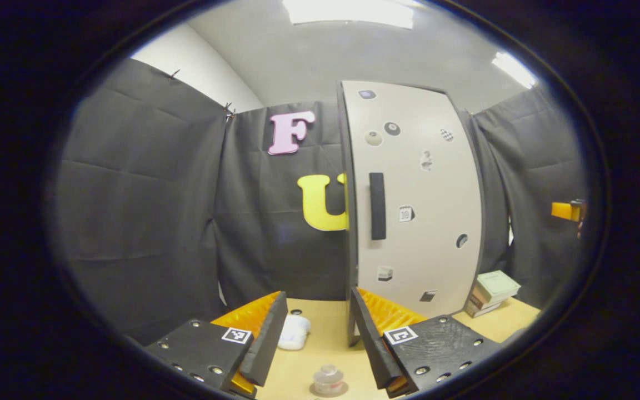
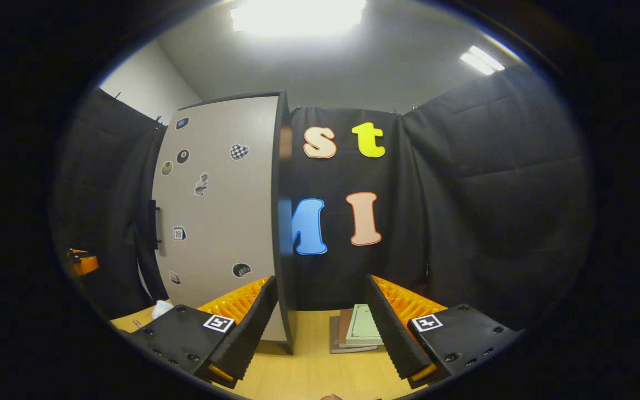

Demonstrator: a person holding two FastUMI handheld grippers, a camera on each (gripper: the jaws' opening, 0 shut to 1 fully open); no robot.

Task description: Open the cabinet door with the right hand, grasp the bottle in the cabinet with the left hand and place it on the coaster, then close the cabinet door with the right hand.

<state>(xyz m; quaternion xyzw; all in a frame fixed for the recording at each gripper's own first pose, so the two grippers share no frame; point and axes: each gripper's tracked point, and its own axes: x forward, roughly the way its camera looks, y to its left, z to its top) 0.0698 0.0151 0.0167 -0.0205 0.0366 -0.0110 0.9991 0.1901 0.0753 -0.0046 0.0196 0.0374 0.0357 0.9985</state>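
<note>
**Door shut; bottle seen on the counter**

The cabinet (image 1: 414, 194) door is seen closed, its handle (image 1: 377, 206) untouched. A bottle (image 1: 328, 380) stands on a coaster (image 1: 328, 390) just ahead of the left gripper (image 1: 317, 344), whose fingers are spread and hold nothing. The right gripper (image 2: 320, 328) is likewise spread and empty. The task is judged either finished or not begun. A white object (image 1: 293, 331) and stacked books (image 2: 356, 329) lie nearby; nothing blocks the handle.

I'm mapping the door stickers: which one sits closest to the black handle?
The calendar sticker, just beside the handle at mid-height on the cabinet door; the other stickers sit well above or below.
</note>
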